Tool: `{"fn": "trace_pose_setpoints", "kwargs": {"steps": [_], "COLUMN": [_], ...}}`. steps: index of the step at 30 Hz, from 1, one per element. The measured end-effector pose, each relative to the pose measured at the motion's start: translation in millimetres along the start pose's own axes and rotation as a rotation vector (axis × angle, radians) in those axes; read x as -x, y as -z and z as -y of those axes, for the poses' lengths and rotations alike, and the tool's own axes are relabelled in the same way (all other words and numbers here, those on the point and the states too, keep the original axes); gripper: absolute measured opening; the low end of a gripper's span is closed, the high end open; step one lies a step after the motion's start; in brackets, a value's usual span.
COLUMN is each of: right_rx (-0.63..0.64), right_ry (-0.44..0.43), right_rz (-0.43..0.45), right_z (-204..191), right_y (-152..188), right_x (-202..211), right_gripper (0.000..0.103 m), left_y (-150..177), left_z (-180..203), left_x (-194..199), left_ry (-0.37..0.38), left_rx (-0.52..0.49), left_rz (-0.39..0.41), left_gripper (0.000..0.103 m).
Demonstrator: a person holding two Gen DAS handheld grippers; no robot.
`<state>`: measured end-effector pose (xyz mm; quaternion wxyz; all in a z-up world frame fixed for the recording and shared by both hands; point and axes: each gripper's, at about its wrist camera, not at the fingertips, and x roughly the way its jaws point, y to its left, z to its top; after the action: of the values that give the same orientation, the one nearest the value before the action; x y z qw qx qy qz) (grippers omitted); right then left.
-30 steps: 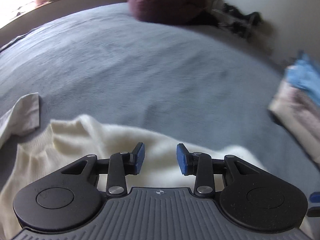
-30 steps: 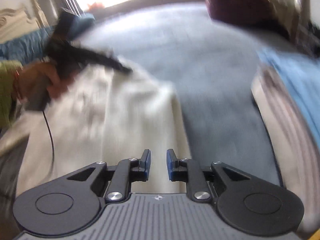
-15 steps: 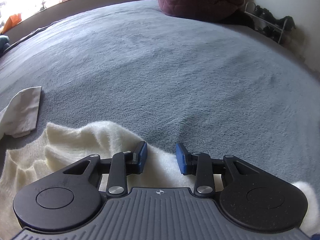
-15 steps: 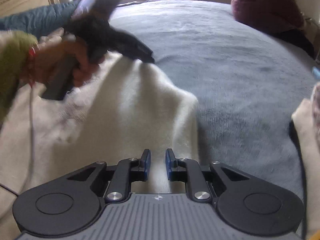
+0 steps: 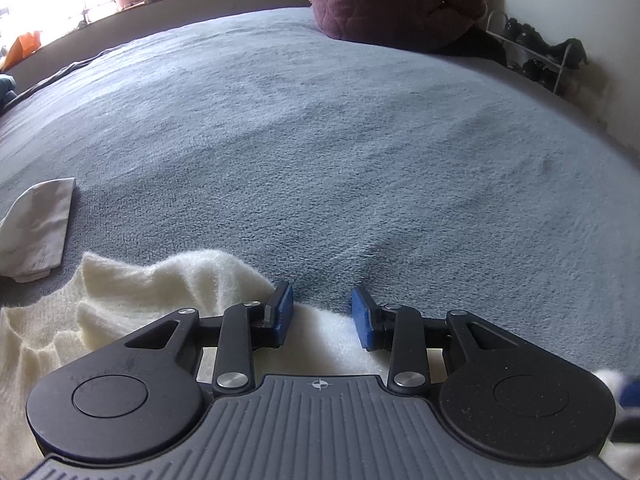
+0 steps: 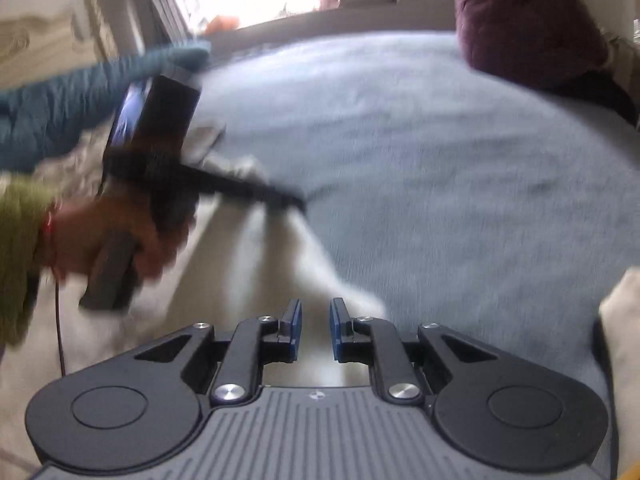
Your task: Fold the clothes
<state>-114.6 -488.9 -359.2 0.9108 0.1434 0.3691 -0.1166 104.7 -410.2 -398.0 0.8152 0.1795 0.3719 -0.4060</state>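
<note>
A fluffy cream sweater [image 5: 160,280] lies rumpled on the grey bed blanket [image 5: 320,140]. My left gripper [image 5: 322,300] hangs low over the sweater's far edge, open, with a wide gap and nothing pressed between the pads. The blurred right wrist view shows a person's hand [image 6: 120,232] in a green sleeve holding that left gripper [image 6: 298,204], its tips at the sweater [image 6: 280,248]. My right gripper [image 6: 316,312] is over the sweater's near right corner. Its jaws stand narrowly apart, and cloth shows through the gap below them.
A folded beige cloth [image 5: 36,228] lies left of the sweater. A maroon quilted bundle [image 5: 392,0] sits at the bed's far end beside a shoe rack [image 5: 540,52]. A pale folded pile [image 6: 624,320] lies at the right, and a teal quilt [image 6: 60,100] at the left.
My left gripper has sunk and shifted, so the sweater's far edge now sits at its fingertips. The right gripper has slid along the sweater and away from the folded pile.
</note>
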Motion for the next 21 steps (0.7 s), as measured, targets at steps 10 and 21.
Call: {"fn": "trace_pose_setpoints", "kwargs": {"steps": [10,21], "right_rx": [-0.130,0.024], "right_ry": [0.086,-0.060], "right_rz": [0.026,-0.256], "right_z": [50,-29], "right_y": [2,96], "right_x": [81,158], "right_gripper": [0.019,0.019], "left_y": [-13,90], "left_z": [-6,59], "left_x": [68,124], "left_ry": [0.084,0.340], "left_rx": [-0.017,-0.184], "left_rz": [0.019,-0.177], "left_gripper": [0.038,0.040]}}
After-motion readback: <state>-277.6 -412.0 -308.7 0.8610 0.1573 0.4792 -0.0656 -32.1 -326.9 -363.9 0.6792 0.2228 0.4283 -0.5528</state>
